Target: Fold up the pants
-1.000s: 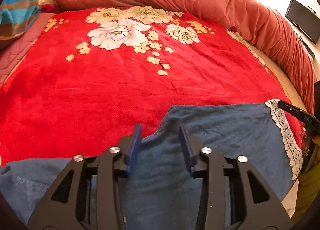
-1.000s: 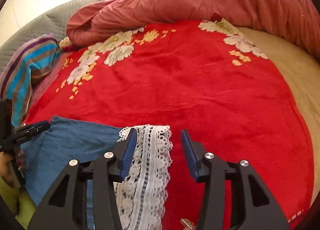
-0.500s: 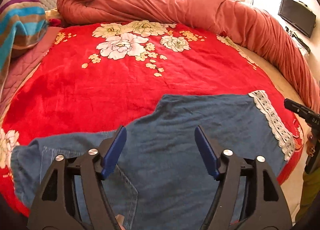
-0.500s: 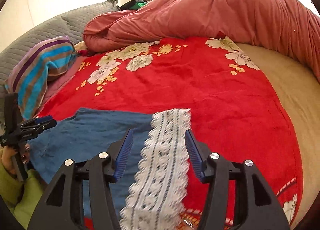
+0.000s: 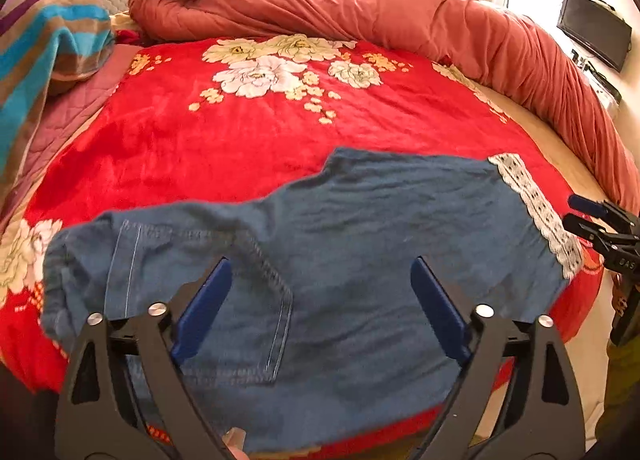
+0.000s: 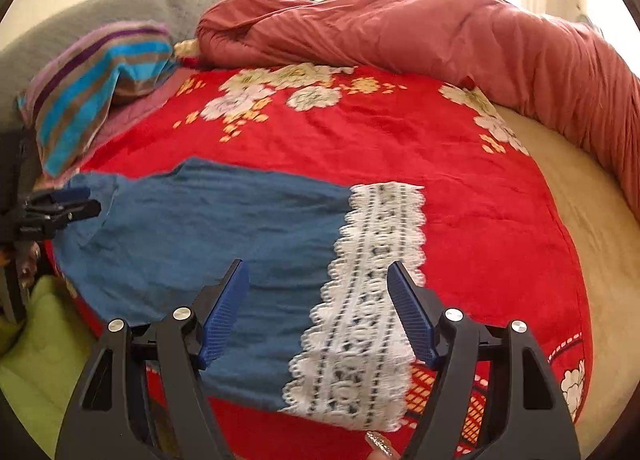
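Note:
Blue denim pants [image 5: 352, 244] lie flat on the red floral blanket [image 5: 224, 140], waist and back pocket to the left, white lace hem [image 5: 536, 212] to the right. My left gripper [image 5: 320, 280] is open above the pocket area, touching nothing. In the right wrist view the pants [image 6: 200, 228] end in the lace hem [image 6: 368, 292]. My right gripper [image 6: 318, 284] is open, hovering above the hem end. Each gripper shows at the edge of the other's view: the right one [image 5: 592, 220], the left one [image 6: 60, 208].
A rolled pink duvet [image 5: 360, 8] runs along the back and right of the bed. A striped blanket [image 5: 52, 40] lies at the left by a grey headboard [image 6: 100, 16]. A dark screen [image 5: 592, 34] hangs on the right wall. The bed's front edge is just below the pants.
Both grippers opened wider and pulled back and up from the pants. The pants now lie spread flat on the blanket, released.

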Motion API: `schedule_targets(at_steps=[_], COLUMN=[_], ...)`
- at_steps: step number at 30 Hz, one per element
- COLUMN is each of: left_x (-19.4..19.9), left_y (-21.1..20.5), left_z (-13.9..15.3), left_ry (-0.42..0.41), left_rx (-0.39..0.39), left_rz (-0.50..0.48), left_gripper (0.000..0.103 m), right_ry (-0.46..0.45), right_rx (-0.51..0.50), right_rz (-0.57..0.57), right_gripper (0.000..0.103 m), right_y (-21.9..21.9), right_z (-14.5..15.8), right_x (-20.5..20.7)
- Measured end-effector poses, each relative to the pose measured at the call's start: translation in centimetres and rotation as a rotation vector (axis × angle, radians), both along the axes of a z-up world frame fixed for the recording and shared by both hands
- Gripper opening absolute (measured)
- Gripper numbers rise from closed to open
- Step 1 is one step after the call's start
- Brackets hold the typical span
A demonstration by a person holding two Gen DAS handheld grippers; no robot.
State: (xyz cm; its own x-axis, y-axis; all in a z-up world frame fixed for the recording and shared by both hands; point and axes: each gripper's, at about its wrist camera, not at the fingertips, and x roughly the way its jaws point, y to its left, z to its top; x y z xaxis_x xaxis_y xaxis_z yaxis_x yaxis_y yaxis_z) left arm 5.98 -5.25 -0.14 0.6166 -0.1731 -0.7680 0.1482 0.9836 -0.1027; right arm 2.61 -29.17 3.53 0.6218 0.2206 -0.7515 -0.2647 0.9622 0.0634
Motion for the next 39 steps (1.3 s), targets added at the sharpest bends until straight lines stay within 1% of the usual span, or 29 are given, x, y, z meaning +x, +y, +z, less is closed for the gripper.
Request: schedule_targets(at_steps=[3,5,9,14,16,17,18,19,21,23,24,25,26,29,35,39], left_x=[-0.9,-1.3,-1.9,-2.0,-1.9,-1.9,-1.9,-2.0,-2.0,-1.9,-1.9,-1.9,-1.9,-1.9,-1.9,-2.2], left_y=[0.0,0.0,0.3,1.1,1.8,2.0,2.3,2.5,2.8,2.8,2.8,2.8,2.8,2.7,2.7,2.4], left_z=[-0.3,-0.4,-0.9,-2.6,-3.6,-3.9,-4.1,-4.1,-4.0,-4.2,-4.2,-4.2,-4.2,-4.2,-4.0,-3.5], left_ry=[0.01,0.014,0.037,0.111,0.146,0.154,0.159,0.158,0.156,0.16,0.16,0.16,0.16,0.159,0.15,0.138], left_rx=[0.024,0.038,0.063,0.087,0.071,0.063,0.051,0.038,0.015,0.01,0.012,0.015,0.02,0.024,0.025,0.028], left_rz=[0.003,0.006,0.012,0.041,0.052,0.056,0.06,0.06,0.061,0.063,0.063,0.062,0.062,0.062,0.062,0.067], left_gripper=[0.089,0.092,0.093,0.093,0.093,0.093,0.093,0.093,0.093,0.093,0.093,0.093,0.093,0.093,0.093,0.093], right_ry=[-0.003,0.0,0.041,0.102,0.136,0.172,0.184,0.184,0.186,0.208,0.222,0.227,0.223,0.207,0.202,0.179], right_rx=[-0.042,-0.053,-0.092,-0.129,-0.18,-0.218,-0.217,-0.182,-0.167,-0.171,-0.108,-0.072,-0.067,-0.106,-0.088,-0.085], right_rz=[0.053,0.076,0.101,0.074,0.044,0.008,-0.004,-0.014,-0.048,-0.082,-0.096,-0.111,-0.115,-0.109,-0.112,-0.112], right_gripper=[0.07,0.07,0.07,0.071,0.071,0.071,0.071,0.071,0.07,0.075,0.075,0.076,0.076,0.078,0.078,0.078], right_y=[1.9,3.0,4.5,3.9,3.0,2.1,1.7,0.7,-0.5,-1.5,-2.5,-3.0,-3.0,-2.4,-2.6,-2.7], right_z=[0.0,-0.1,-0.8,-2.0,-3.2,-4.2,-4.6,-4.8,-4.8,-5.3,-5.6,-5.8,-5.8,-5.8,-5.5,-4.5], right_x=[-0.2,-0.4,-0.3,-0.1,-0.1,0.0,-0.2,-0.5,-1.1,-1.4,-1.5,-1.5,-1.6,-1.7,-2.0,-2.1])
